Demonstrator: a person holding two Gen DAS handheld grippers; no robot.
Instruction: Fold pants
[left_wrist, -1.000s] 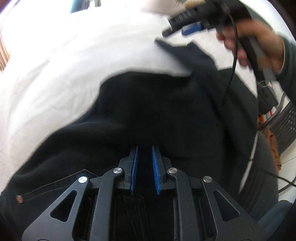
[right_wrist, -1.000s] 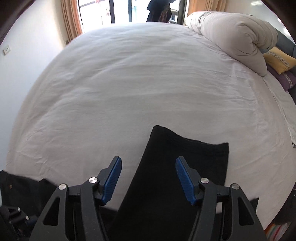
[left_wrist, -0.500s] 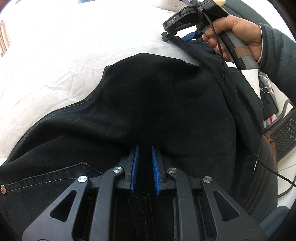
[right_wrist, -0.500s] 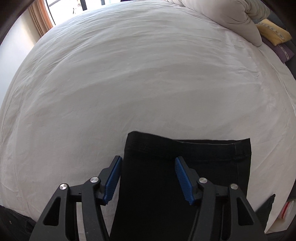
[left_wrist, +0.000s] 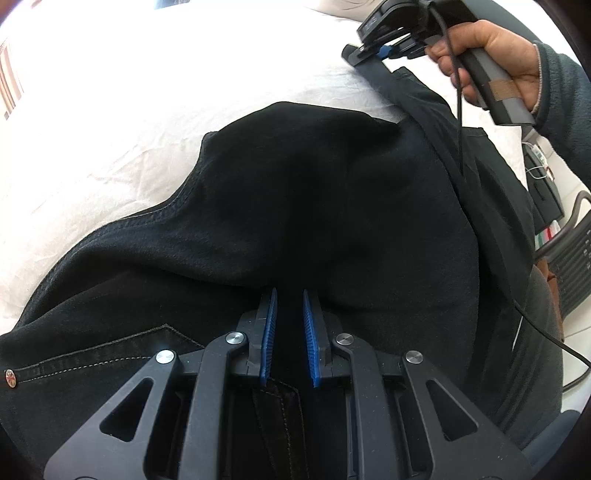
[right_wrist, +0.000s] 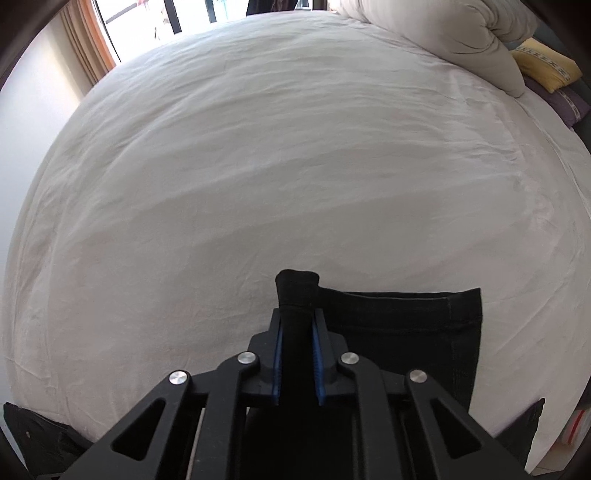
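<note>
The left claw (left_wrist: 288, 306) sits at six o'clock in its own view, its blue pads nearly together with a fold of the black pants (left_wrist: 314, 206) pinched between them near the fly seam, probably to anchor the waist end while the leg is carried over. A rivet (left_wrist: 10, 378) and pocket stitching show at eight o'clock. The right claw (right_wrist: 297, 328) is likewise closed, gripping a bunched corner of the leg hem (right_wrist: 402, 321), which lies flat at five o'clock on the white bed (right_wrist: 295, 166); this hold looks meant for lifting the hem toward the waist. Farther off, at one o'clock, lie a rolled duvet (right_wrist: 443, 33) and a yellow cushion (right_wrist: 546, 68). No brand or writing is legible.
</note>
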